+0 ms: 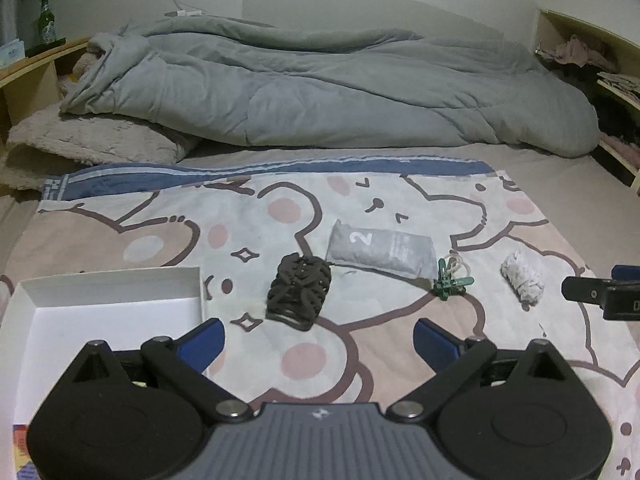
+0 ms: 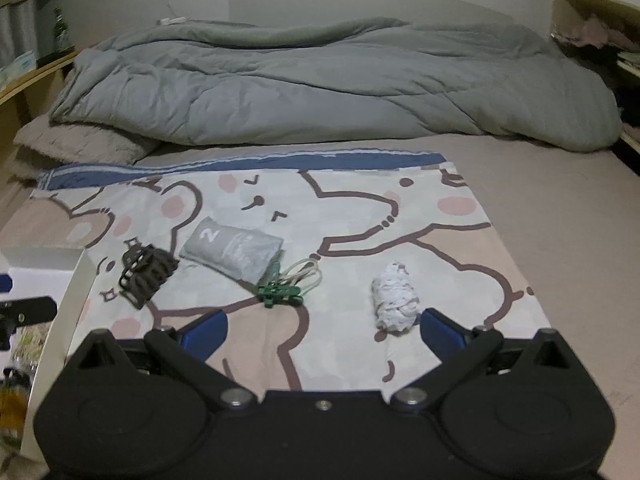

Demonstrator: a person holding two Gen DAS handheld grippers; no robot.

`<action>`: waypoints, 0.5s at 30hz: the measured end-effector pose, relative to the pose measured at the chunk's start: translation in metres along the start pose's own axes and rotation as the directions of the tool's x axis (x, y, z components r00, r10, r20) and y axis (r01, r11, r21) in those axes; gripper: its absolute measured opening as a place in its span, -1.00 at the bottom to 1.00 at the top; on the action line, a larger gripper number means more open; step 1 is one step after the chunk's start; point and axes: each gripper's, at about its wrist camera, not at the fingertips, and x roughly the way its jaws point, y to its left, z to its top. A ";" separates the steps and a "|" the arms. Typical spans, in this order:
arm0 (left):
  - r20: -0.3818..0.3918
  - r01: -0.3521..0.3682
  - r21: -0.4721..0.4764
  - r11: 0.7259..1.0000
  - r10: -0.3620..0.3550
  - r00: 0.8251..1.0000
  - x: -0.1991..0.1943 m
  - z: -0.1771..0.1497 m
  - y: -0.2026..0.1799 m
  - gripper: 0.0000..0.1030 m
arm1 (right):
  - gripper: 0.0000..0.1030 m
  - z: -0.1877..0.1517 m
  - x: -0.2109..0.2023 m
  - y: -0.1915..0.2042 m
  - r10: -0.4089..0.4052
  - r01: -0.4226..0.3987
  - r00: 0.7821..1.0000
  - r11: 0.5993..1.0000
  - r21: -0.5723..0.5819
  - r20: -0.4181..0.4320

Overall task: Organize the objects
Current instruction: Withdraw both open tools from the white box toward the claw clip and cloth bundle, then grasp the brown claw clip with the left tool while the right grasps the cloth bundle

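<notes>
Both claws, left claw (image 1: pixel 319 334) and right claw (image 2: pixel 324 326), gape empty.
Hair claw clip (image 1: pixel 298 293), pouch (image 1: pixel 378 253), green clip (image 1: pixel 452 282), probably a rag bundle (image 2: pixel 395 300) await the white box (image 1: pixel 112 304).

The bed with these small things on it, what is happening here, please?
A person holds a gripper in each hand over a cartoon bear blanket on the bed. Both the left gripper and the right gripper are open and hold nothing. On the blanket lie a dark hair claw, a grey pouch marked 2, a green clothespin and a white cloth bundle. A white box at the left, empty where it shows, probably awaits them.
</notes>
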 end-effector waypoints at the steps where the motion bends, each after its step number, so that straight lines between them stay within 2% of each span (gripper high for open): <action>1: 0.003 0.003 0.000 1.000 -0.003 1.000 0.004 0.001 0.000 0.90 | 1.00 0.001 0.003 -0.002 -0.001 0.001 1.000 1.000 0.011 0.000; 8: 0.053 0.010 0.049 0.999 -0.013 0.998 0.039 0.002 -0.004 0.78 | 0.98 0.005 0.037 -0.021 -0.070 0.069 0.998 0.995 0.074 0.010; 12: 0.030 0.010 0.073 0.997 -0.012 0.999 0.065 0.001 -0.003 0.68 | 0.86 0.008 0.058 -0.027 -0.105 0.105 0.994 0.992 0.073 -0.006; 15: 0.028 0.010 0.098 0.995 -0.013 1.000 0.083 0.004 -0.001 0.61 | 0.77 0.009 0.076 -0.032 -0.102 0.104 0.994 0.991 0.080 -0.033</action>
